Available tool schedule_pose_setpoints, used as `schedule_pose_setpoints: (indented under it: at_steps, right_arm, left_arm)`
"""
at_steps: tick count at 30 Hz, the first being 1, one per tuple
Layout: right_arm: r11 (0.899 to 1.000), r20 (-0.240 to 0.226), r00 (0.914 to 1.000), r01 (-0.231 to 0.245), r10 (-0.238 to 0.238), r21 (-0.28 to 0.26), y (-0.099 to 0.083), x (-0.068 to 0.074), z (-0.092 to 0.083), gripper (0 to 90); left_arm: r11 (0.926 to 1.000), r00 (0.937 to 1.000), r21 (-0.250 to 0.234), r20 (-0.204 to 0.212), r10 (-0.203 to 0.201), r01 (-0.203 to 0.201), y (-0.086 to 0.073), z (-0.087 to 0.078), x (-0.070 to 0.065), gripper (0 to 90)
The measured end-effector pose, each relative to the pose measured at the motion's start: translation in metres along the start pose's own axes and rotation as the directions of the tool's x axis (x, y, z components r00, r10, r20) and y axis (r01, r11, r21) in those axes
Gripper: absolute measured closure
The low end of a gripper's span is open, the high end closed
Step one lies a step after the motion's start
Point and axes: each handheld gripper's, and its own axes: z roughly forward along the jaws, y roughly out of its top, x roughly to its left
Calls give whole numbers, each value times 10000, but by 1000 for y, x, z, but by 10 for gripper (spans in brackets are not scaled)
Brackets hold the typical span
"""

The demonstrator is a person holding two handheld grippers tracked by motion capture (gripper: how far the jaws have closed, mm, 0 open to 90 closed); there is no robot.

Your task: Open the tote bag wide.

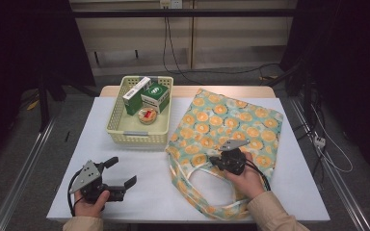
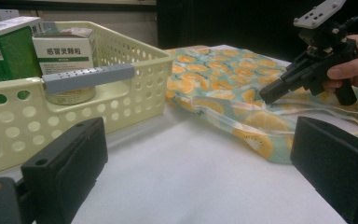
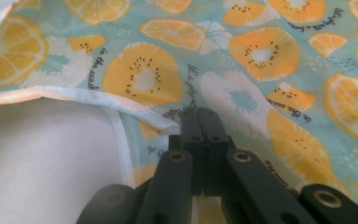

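Note:
A fabric bag (image 1: pixel 231 120) printed with orange slices on pale blue lies flat on the right half of the table. My right gripper (image 1: pixel 214 161) rests on its near left part, held by a hand. In the right gripper view its jaws (image 3: pixel 200 114) are pressed together at the bag's hemmed rim (image 3: pixel 121 100), with the cloth pinched at their tips. The left gripper view has that gripper (image 2: pixel 266 96) touching the bag (image 2: pixel 223 79) from the right. My left gripper (image 1: pixel 123 171) sits at the near left on the white tabletop, open, nothing between its jaws (image 2: pixel 200 172).
A pale yellow perforated basket (image 1: pixel 137 137) stands at the back left, holding two green and white boxes (image 1: pixel 154 96) and a small round tin (image 1: pixel 148 116). The bag's white handle loops (image 1: pixel 197 192) trail toward the front edge. Bare white table (image 1: pixel 139 192) lies between the grippers.

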Motion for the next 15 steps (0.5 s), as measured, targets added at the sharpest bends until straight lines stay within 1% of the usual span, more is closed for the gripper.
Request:
schedule_pose_setpoints:
  at_steps: [1,2,3,4,5,6,7,8,9,10,11,13,14,15]
  right_arm:
    - [10000,-117,9999,-10,10,-43,0,0,-1,900]
    - [10000,-34,10000,69,-69,-23,0,1,-1,900]
    - [9998,-71,9998,179,-179,-21,0,2,-2,900]
    - [9999,-381,9991,158,-160,-71,-1,4,-3,900]
    - [9999,-631,9979,165,-168,-49,-1,6,-4,854]
    - [9998,-1029,9945,175,-174,9,-2,9,-5,711]
    - [9996,-1074,9938,281,-281,-14,-3,12,-6,651]
    - [9988,-842,9953,480,-482,-46,-5,15,-8,603]
    - [9984,-760,9955,563,-563,-22,-7,17,-9,547]
    - [9988,-837,9953,482,-481,-11,-9,17,-10,525]
    - [9987,-805,9954,514,-511,13,-12,16,-10,536]
    - [9973,-660,9951,725,-730,-107,-15,15,-11,575]
    - [9971,-597,9953,760,-765,-108,-16,15,-12,608]
    - [9949,-545,9934,1002,-1007,-114,-16,16,-11,644]
  left_arm:
    - [10000,10000,-18,-6,-33,33,0,0,0,38]
    - [10000,10000,-34,8,-34,34,0,-1,0,38]
    - [10000,10000,-27,9,-44,44,0,-1,0,38]
    - [10000,10000,-24,9,-57,57,0,-1,0,38]
    - [10000,10000,-26,6,-63,63,0,0,0,38]
    - [10000,10000,-25,3,-69,69,0,0,0,38]
    - [10000,10000,-27,-5,-56,56,0,-1,0,38]
    - [10000,10000,-22,0,-42,42,0,-1,0,38]
    - [10000,10000,-16,-3,-16,16,0,-1,-1,38]
    - [10000,10000,-19,-3,-22,22,0,-1,-1,38]
    - [10000,10000,-8,5,-22,22,0,0,-1,38]
    - [10000,10000,-1,4,-26,26,0,0,-1,38]
    - [10000,10000,-3,-4,0,0,0,0,-1,38]
    - [10000,10000,2,-1,-41,41,0,0,-1,37]
